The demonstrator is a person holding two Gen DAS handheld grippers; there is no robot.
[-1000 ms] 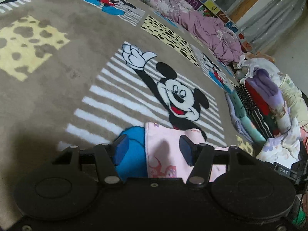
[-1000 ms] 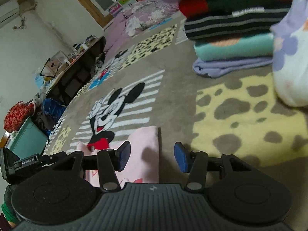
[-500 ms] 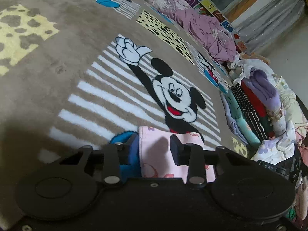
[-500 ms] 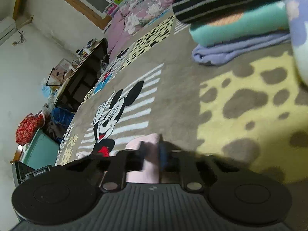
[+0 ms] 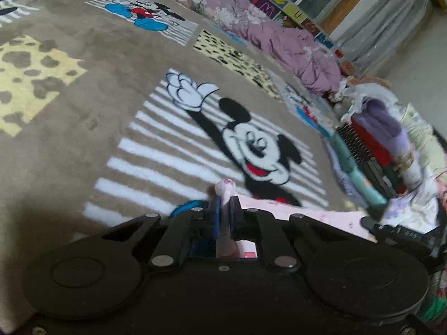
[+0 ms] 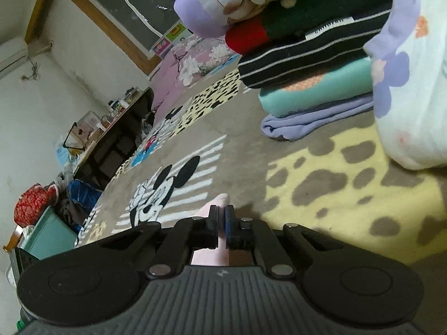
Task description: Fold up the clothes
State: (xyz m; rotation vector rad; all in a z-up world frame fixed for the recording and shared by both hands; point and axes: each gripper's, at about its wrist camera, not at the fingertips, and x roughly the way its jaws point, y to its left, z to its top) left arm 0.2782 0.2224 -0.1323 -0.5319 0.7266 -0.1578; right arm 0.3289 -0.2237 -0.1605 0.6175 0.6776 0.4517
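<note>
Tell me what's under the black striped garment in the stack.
Under the striped garment lies a folded teal one, then a lavender one on the blanket. Anything between those layers is covered.

Little lettering is reading clearly here.
Alphabet mat tiles [image 5: 264, 7] are showing what look like "M" and "U"; other labels are blurring out.

blanket [image 5: 92, 117]: open ahead | clothes stack [image 6: 313, 64]: blocks right side
</note>
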